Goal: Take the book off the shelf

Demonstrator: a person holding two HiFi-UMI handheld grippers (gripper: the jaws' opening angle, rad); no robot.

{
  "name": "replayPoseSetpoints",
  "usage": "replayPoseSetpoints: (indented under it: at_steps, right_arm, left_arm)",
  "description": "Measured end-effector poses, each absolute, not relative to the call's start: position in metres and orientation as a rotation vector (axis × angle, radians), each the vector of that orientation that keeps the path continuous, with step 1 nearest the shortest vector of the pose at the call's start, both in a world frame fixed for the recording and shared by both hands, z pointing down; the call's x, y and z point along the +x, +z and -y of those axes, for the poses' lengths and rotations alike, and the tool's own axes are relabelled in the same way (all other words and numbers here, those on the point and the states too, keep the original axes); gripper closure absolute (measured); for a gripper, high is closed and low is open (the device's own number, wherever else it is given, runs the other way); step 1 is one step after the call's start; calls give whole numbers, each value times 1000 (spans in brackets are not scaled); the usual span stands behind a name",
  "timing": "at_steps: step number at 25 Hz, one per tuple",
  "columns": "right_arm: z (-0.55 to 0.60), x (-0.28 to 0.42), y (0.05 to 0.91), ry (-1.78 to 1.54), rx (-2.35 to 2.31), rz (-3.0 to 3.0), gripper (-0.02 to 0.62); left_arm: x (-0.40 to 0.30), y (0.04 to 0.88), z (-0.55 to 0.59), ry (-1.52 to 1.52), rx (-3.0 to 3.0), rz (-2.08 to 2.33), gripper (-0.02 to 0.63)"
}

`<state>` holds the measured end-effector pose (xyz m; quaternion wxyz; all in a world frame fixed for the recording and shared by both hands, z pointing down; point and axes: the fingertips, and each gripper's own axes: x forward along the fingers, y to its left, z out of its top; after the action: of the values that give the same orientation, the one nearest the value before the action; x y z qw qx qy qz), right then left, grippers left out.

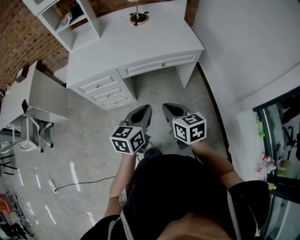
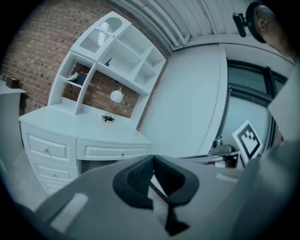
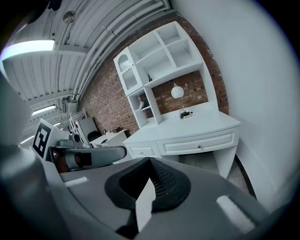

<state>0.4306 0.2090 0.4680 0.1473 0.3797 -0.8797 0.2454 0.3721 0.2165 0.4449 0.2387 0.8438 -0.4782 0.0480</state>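
A white desk [image 1: 140,47] with a shelf hutch [image 1: 56,18] stands ahead against the brick wall. In a lower left cubby of the hutch [image 2: 112,61] stands a dark book [image 2: 80,78] next to a pale item; from the head view the book [image 1: 75,8] is mostly hidden. My left gripper [image 1: 144,111] and right gripper [image 1: 169,109] hang side by side over the floor, short of the desk, both pointing at it. The left gripper [image 2: 153,161] is shut and holds nothing. The right gripper [image 3: 150,164] is also shut and holds nothing.
A globe lamp [image 2: 116,96] stands on the desk top, with its base [image 1: 139,18] near the back. The desk has drawers [image 1: 105,91] on its left side. A white side table and chair [image 1: 28,108] stand at left, and a cable [image 1: 70,183] lies on the floor. A white wall [image 1: 243,42] runs along the right.
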Motion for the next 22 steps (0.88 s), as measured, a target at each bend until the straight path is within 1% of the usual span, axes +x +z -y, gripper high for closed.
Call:
replayPoseSetpoints:
  at_steps: [9,22]
  right_arm:
    - [-173,371,474,721,1087,2505,597]
    - [-153,300,483,706,1021,2493,597]
  left_arm:
    - [307,448,-177,110,2287,1327,600]
    - [233,458,-157,86,2235,1366,600]
